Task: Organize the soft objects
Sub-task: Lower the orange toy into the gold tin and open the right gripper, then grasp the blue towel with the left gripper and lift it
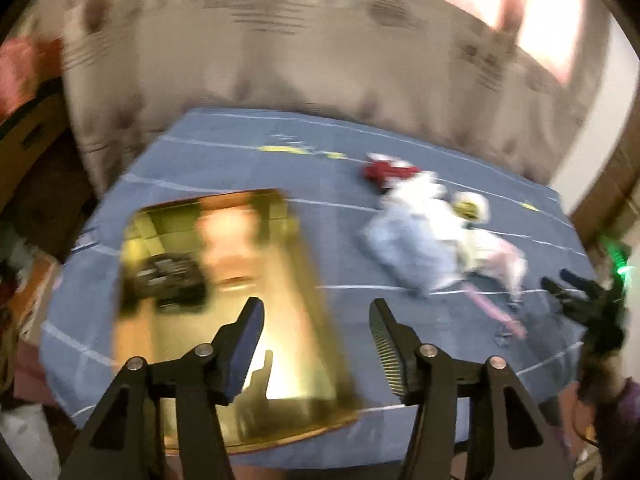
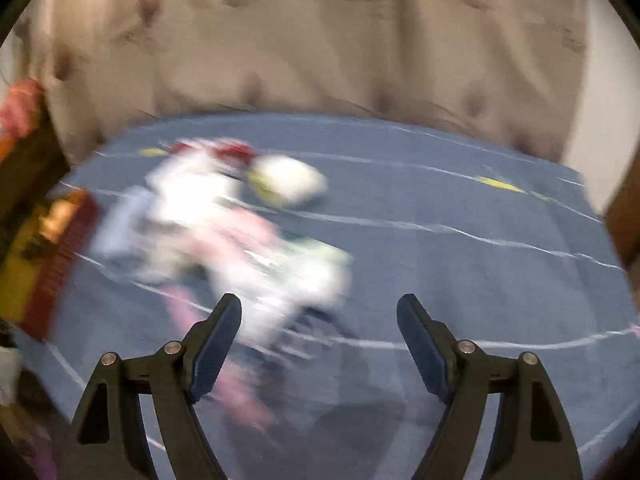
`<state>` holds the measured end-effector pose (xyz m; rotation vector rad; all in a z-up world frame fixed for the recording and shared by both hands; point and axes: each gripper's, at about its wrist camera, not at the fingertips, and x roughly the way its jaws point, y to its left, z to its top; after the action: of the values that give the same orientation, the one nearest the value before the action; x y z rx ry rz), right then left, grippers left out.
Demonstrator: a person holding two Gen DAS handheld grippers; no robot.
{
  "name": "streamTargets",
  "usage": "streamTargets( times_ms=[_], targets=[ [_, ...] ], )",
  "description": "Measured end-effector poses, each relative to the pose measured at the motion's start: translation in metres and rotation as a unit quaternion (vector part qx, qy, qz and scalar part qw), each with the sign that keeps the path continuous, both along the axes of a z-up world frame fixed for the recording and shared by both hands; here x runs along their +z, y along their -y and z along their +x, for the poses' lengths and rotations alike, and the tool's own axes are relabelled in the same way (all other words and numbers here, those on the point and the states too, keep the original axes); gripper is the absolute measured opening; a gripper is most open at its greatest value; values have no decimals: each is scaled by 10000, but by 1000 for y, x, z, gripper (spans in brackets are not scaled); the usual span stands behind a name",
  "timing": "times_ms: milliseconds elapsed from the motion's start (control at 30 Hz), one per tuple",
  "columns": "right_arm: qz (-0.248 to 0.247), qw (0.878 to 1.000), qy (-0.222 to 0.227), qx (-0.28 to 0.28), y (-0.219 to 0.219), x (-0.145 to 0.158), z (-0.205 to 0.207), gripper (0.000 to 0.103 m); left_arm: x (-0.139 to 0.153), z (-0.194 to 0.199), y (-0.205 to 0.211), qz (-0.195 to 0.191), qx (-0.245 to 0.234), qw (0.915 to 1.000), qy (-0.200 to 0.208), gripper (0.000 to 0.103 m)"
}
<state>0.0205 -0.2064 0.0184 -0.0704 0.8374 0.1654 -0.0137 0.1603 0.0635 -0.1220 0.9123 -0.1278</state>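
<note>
One dark item (image 1: 170, 280) sits in the gold tray (image 1: 304, 320) at the left of the blue bench (image 1: 240, 152), though blur hides what it is. Left gripper (image 1: 316, 344) hangs over the tray's near end, jaws well apart, empty. Further right, the heap of soft things (image 1: 424, 240) lies loose on the bench, mostly unsorted. Right gripper (image 2: 320, 344) hovers beside it, jaws wide, holding nothing.

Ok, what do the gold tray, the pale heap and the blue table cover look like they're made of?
Gold tray: a hard, glossy, mirror-like surface, metal or foil-faced board; it reflects the room and the fingers.
Pale heap: looks like soft cloth, crumpled and limp, in white, light blue and pink; blur hides the weave.
Blue table cover: matte fabric, probably, with thin white lines and no shine.
</note>
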Motion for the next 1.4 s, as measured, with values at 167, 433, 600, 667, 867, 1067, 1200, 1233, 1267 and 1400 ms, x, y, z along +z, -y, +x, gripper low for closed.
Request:
streamTargets(
  times_ms=[167,433,600,667,867,1067,1200,1233,1267,1400],
  targets=[
    [-348,9987,-99,-356,52,-29,-4,78,-5,45,55,-343,-161,9985,-388,62],
    [161,9997,-92,-143,61,-44,-16,80,-45,120,100,52,207,9933,-1135,62],
    [491,9987,-115,-94,69,-46,-16,80,-70,142,97,-272,383,9884,-1445,62],
    [619,9979,-159,-34,70,-47,-14,80,-78,148,99,-133,438,9873,-1519,62],
    [882,9958,-236,12,74,-50,-9,80,-95,144,102,0,513,9906,-1267,19],
    [1091,9936,-284,-7,78,-51,-7,81,-72,113,106,2,335,9963,-791,19],
    [1083,9938,-262,-24,78,-51,-8,81,-51,79,109,-338,168,9973,-633,19],
    [1065,9940,-233,-22,78,-50,-9,81,-47,70,108,-422,146,9972,-608,19],
    [1054,9943,-180,15,77,-48,-10,81,-42,62,111,-500,116,9970,-577,19],
    [1051,9897,197,949,58,-23,-17,81,-31,37,115,-676,-28,9963,-537,19]
  ],
)
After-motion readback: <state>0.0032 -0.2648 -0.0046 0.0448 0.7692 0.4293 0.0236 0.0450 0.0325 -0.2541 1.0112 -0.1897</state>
